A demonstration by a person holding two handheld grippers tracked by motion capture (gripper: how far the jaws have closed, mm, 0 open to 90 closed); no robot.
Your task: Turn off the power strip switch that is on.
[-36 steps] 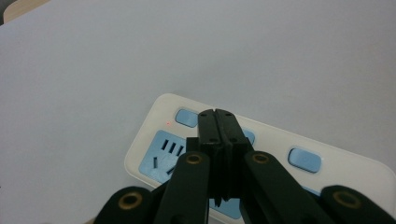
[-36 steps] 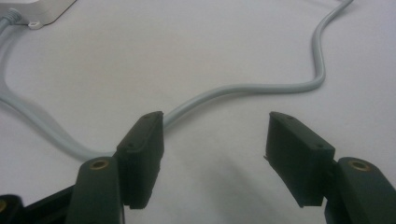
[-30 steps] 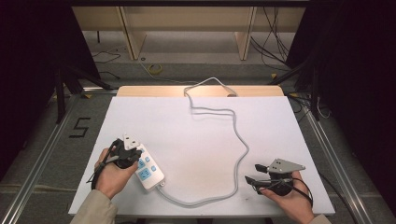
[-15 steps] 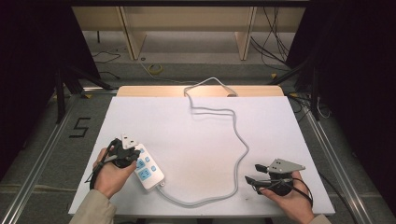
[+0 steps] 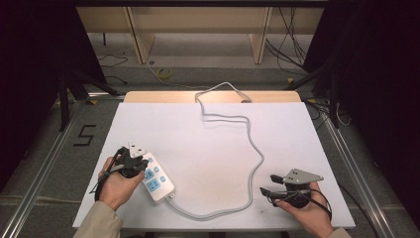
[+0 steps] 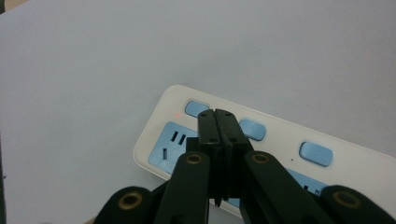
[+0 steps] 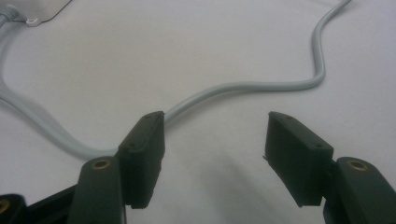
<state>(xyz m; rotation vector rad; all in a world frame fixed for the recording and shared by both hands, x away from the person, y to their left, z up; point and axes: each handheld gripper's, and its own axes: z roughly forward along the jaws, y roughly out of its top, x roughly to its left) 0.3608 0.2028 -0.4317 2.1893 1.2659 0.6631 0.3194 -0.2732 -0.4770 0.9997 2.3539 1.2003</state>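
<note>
The person's left hand (image 5: 117,181) comes in from the bottom left of the high view, sleeve at the wrist, fingers wrapped around the left gripper (image 5: 140,167), which points up and to the right across the table. In the left gripper view its two black jaws are pressed flat together with nothing between them. The right hand (image 5: 303,210) enters at the bottom right, cradling the right gripper (image 5: 266,184) from below, aimed leftward and held low. Its jaws stand wide apart, empty.
</note>
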